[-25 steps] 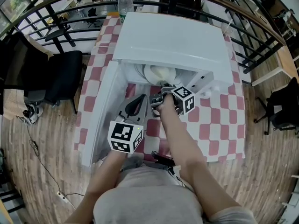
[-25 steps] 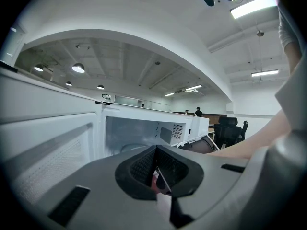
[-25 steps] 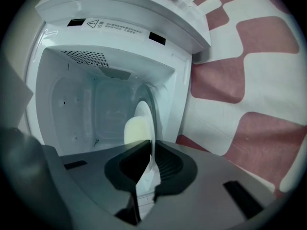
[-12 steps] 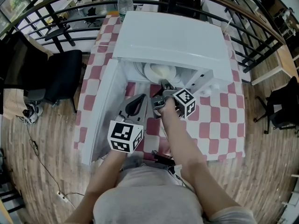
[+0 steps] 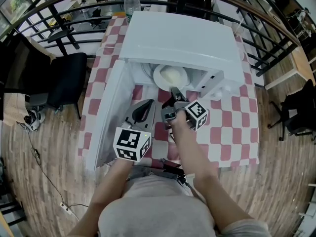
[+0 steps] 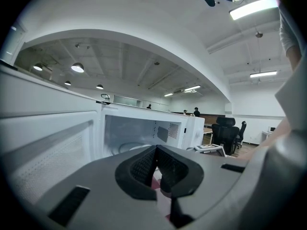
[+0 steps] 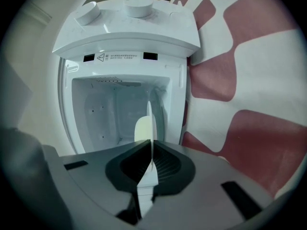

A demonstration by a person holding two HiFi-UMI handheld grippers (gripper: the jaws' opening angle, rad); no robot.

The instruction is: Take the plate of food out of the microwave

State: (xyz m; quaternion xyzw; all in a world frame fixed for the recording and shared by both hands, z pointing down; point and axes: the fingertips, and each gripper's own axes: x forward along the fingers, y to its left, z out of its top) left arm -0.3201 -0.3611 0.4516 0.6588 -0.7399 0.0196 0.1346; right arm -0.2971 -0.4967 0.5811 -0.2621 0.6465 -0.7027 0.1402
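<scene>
Pinched plate by its near rim in right gripper fingers, edge-on, seemingly for a level pull; lay at microwave mouth. Held left gripper low beside open door, fingers together, empty, likely to stay clear.

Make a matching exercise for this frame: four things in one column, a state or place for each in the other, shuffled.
1. white round plate
2. white microwave door
3. clear plastic bottle
4. left gripper

A. swung open
B. stands beyond the microwave
C. jaws together, nothing between them
D. rim clamped in the right gripper

Pairs: 1-D, 2-A, 3-B, 4-C
</scene>
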